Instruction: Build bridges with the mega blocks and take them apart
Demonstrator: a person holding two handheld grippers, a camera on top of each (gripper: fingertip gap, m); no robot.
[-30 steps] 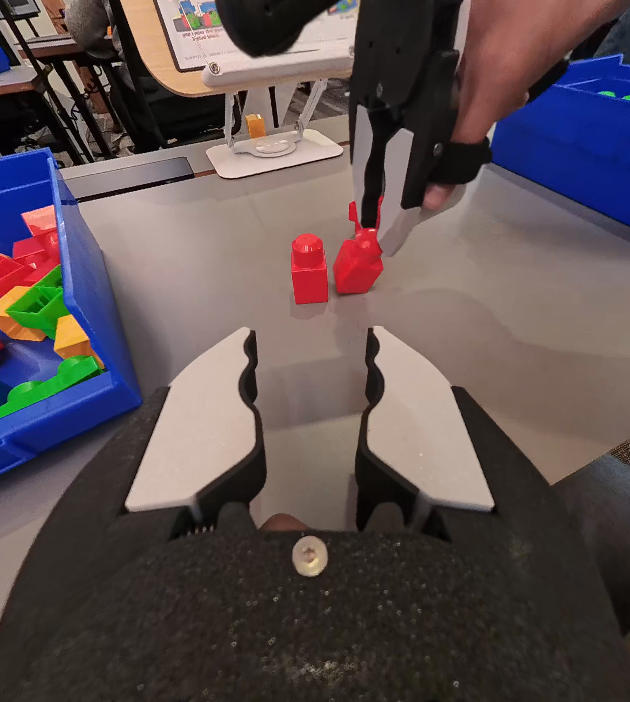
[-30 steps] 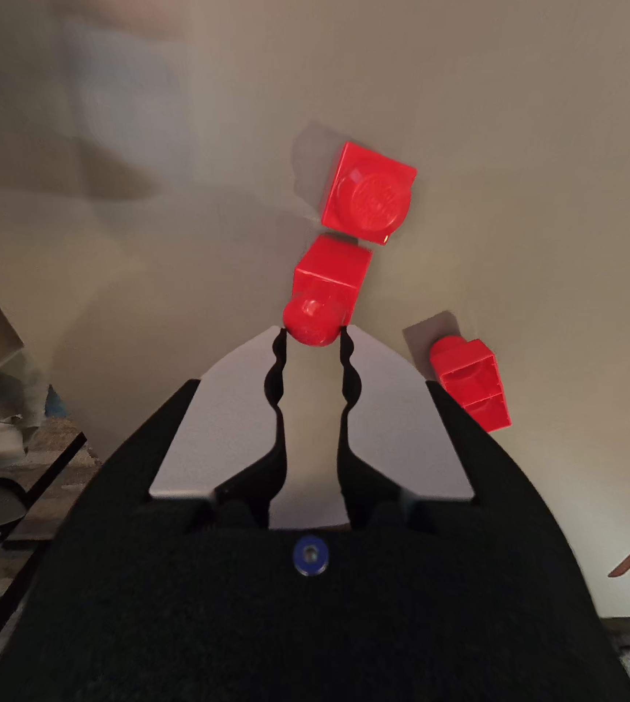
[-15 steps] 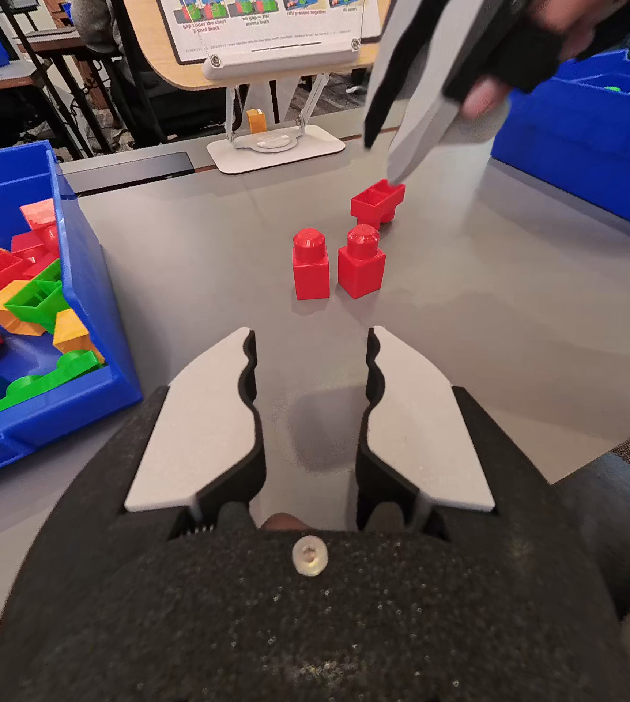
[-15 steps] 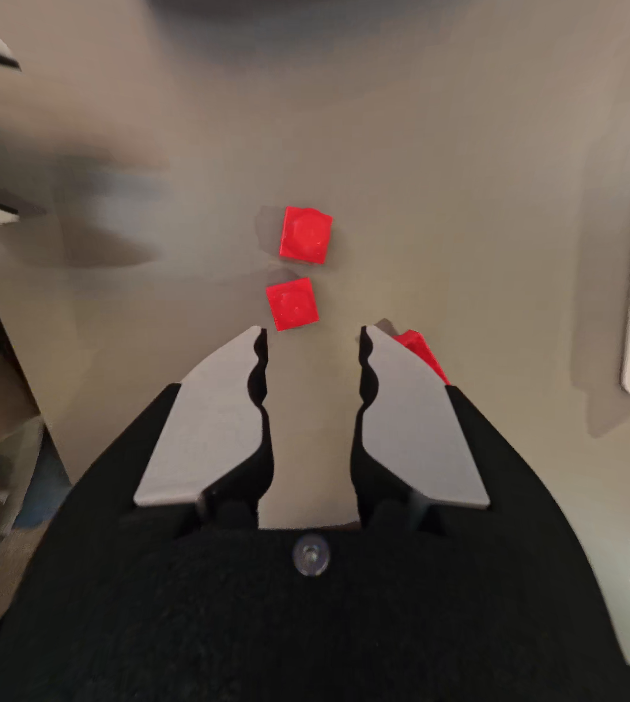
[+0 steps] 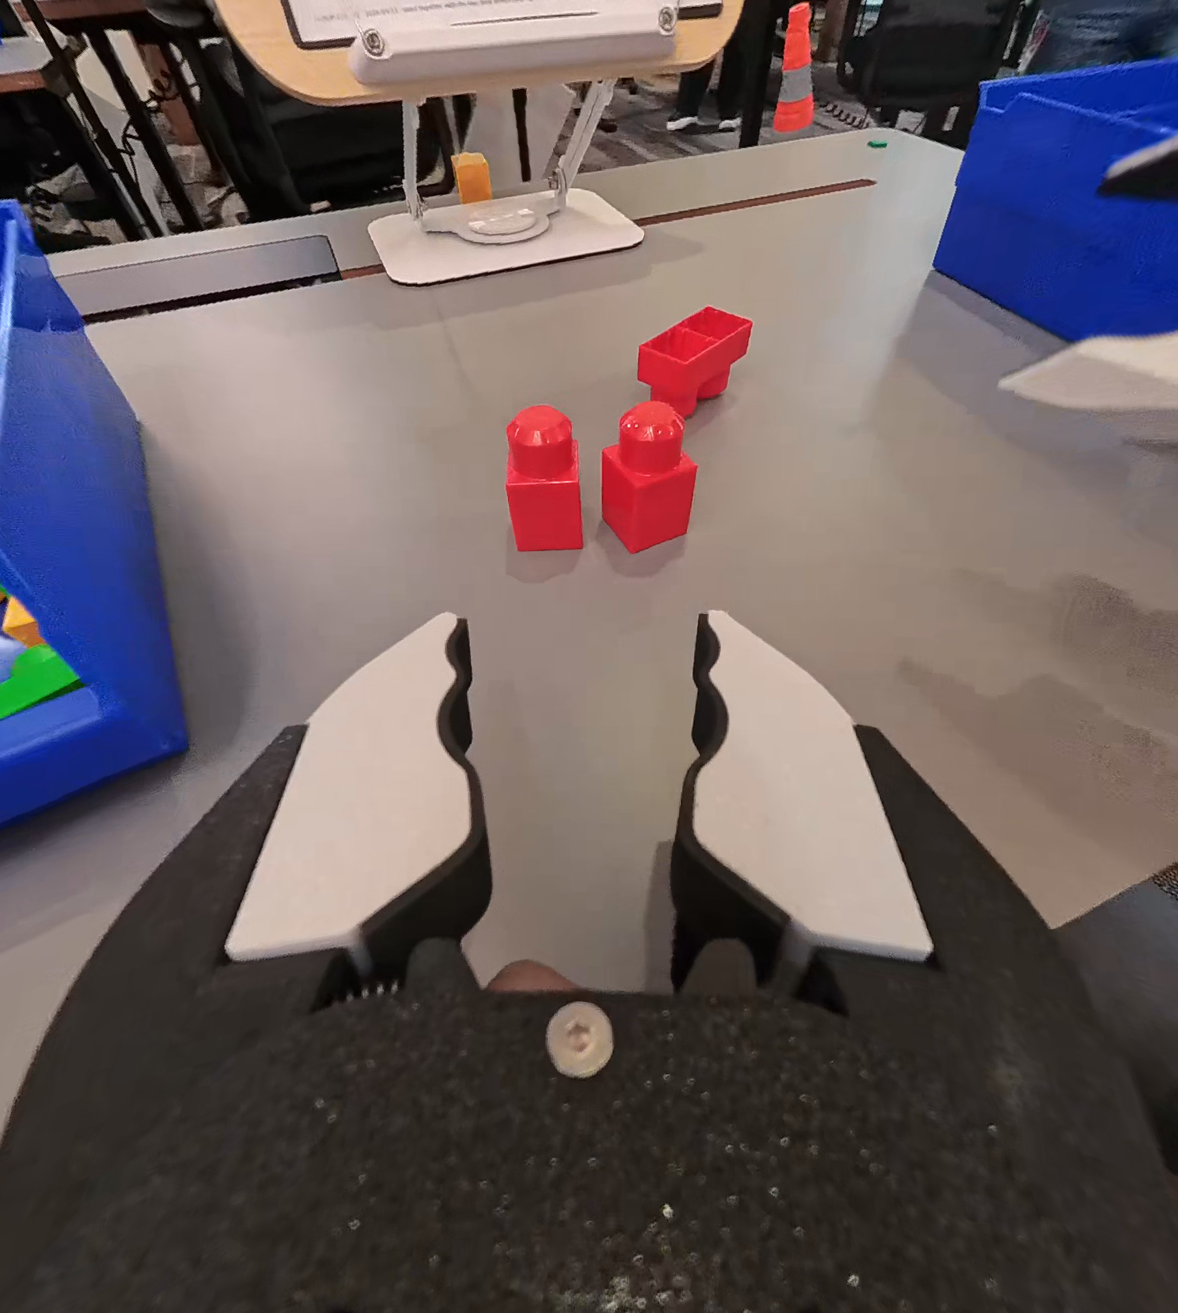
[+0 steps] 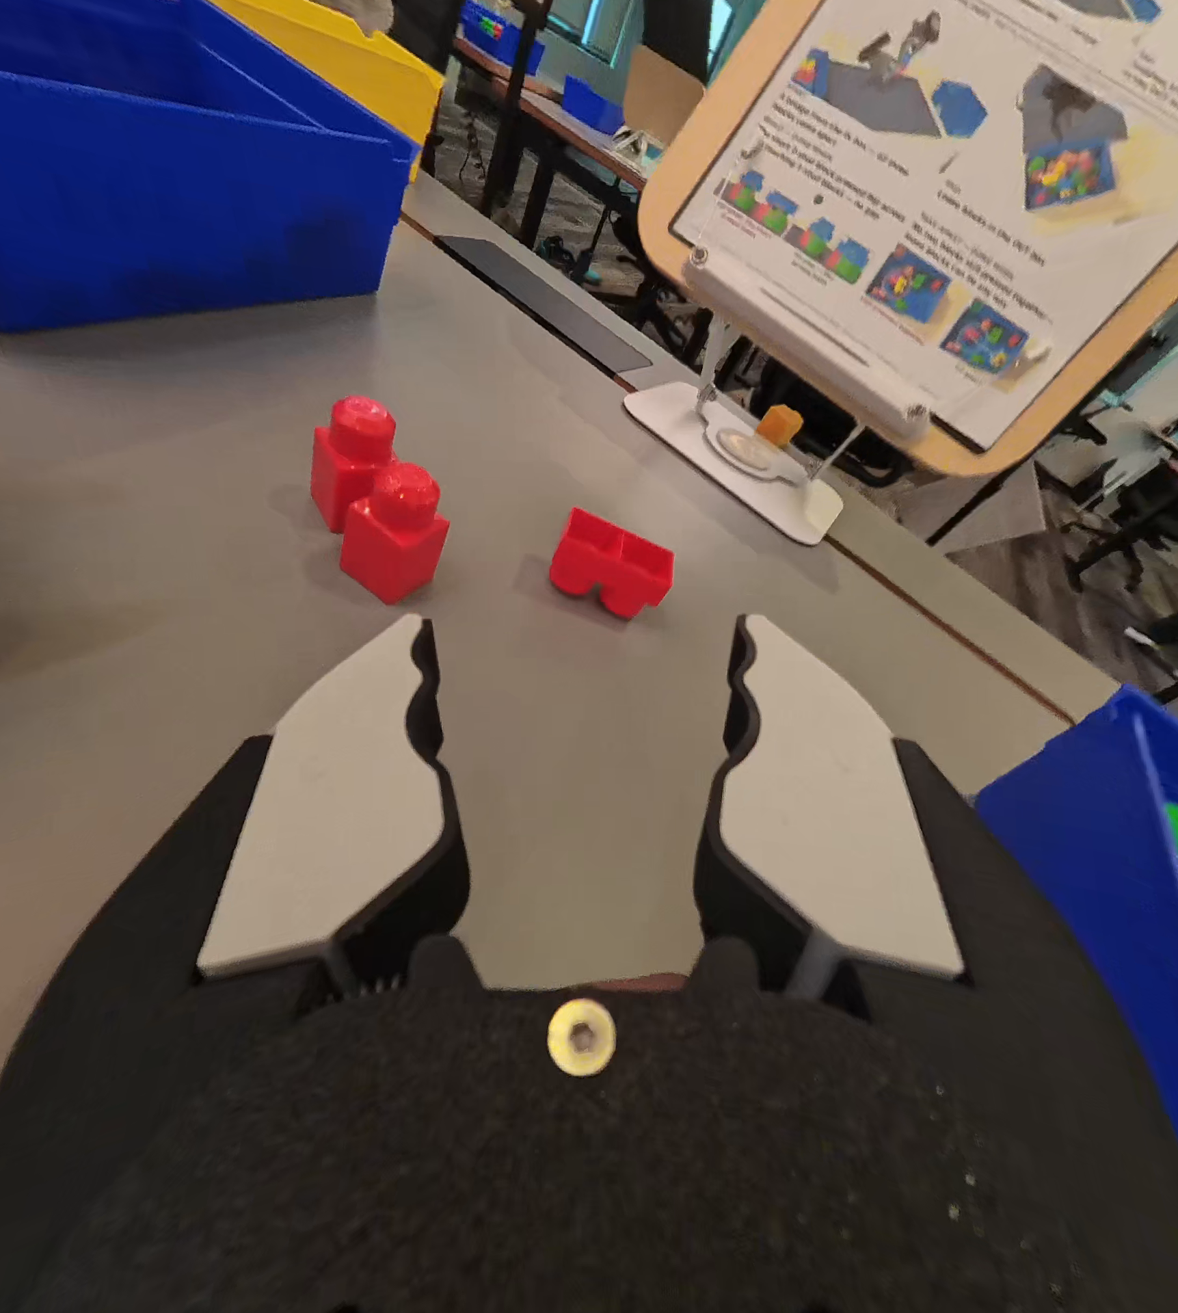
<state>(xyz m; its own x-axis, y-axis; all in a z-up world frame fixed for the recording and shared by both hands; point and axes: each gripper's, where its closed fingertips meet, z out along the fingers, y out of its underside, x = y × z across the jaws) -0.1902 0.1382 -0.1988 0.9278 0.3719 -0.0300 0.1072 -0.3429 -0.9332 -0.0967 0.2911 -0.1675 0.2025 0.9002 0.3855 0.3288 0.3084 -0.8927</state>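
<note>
Nearest to us, our left gripper (image 5: 580, 625) hangs over the grey table (image 5: 287, 440) with its jaws spread and nothing between them; our right gripper (image 6: 582, 625) is likewise spread wide and empty, held low above the same table. Taking the pair of single-stud red blocks as our landmark: the left one (image 5: 543, 483) and the right one (image 5: 648, 482) stand upright, studs up, just beside each other with a narrow gap — seen from the right wrist they overlap, so there we cannot tell the gap. Just behind the right one, a two-stud red block (image 5: 696, 355) lies upside down, hollow side up, apart from both. Left of the pair sits a blue bin (image 5: 67, 511) holding green, orange and red blocks; to the right stands another blue bin (image 5: 1040, 234), and green pieces show in it from the right wrist. Farther behind the pair, a white stand (image 5: 500, 234) carries an instruction board — beyond it, an orange cone (image 5: 795, 71) on the floor.
</note>
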